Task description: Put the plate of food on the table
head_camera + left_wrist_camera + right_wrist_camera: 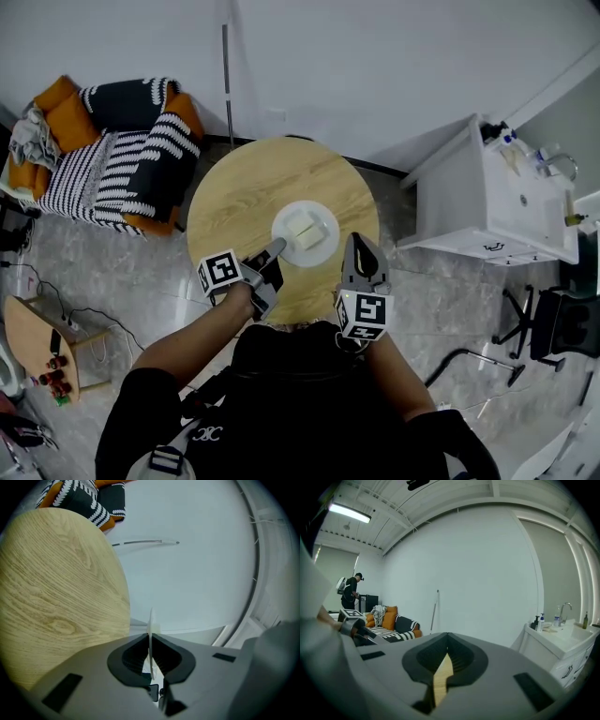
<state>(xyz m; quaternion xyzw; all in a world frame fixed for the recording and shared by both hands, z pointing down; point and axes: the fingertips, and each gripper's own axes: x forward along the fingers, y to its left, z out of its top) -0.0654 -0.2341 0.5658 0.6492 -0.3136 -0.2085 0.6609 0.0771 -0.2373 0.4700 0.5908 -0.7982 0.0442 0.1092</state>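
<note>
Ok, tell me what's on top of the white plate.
Pale food blocks lie on the plate; the left gripper clamps its rim. The table directly beneath it is covered.

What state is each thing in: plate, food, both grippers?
plate: over the round table, rim clamped; whether it rests on the top can't be told.
food: pale pieces lying on the plate.
left gripper: shut on the plate's near rim.
right gripper: jaws together, nothing between them, beside the plate and apart from it.
</note>
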